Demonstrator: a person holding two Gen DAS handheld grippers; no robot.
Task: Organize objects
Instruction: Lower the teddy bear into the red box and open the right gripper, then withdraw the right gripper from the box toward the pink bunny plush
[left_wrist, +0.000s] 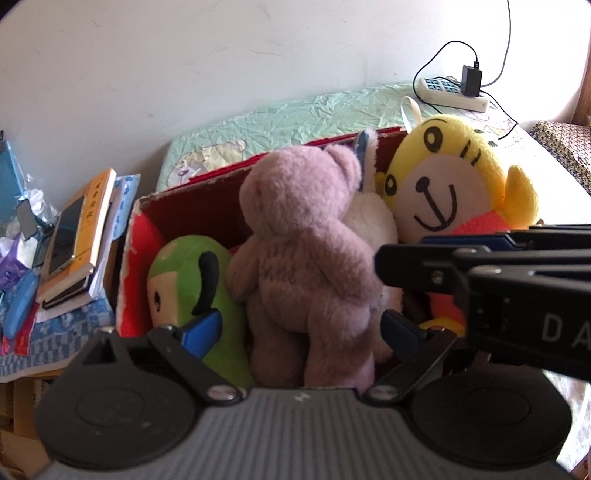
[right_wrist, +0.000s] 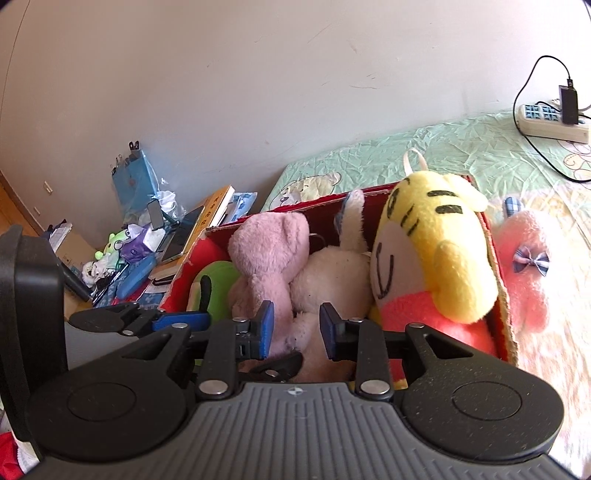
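A red box (left_wrist: 192, 190) (right_wrist: 207, 240) on the bed holds several plush toys: a mauve bear (left_wrist: 306, 236) (right_wrist: 266, 254), a green toy (left_wrist: 192, 277) (right_wrist: 218, 277), a white rabbit (left_wrist: 373, 218) (right_wrist: 332, 273) and a yellow tiger (left_wrist: 450, 181) (right_wrist: 432, 258). My left gripper (left_wrist: 303, 328) is open, its blue pads on either side of the bear's legs. My right gripper (right_wrist: 297, 328) is open just in front of the bear and rabbit; it also shows in the left wrist view (left_wrist: 443, 266). A pink plush (right_wrist: 524, 273) lies on the bed right of the box.
A stack of books with a phone (left_wrist: 74, 236) (right_wrist: 184, 236) and clutter sits left of the box. A power strip with charger (left_wrist: 454, 90) (right_wrist: 554, 120) lies on the green sheet (left_wrist: 280, 122) by the wall.
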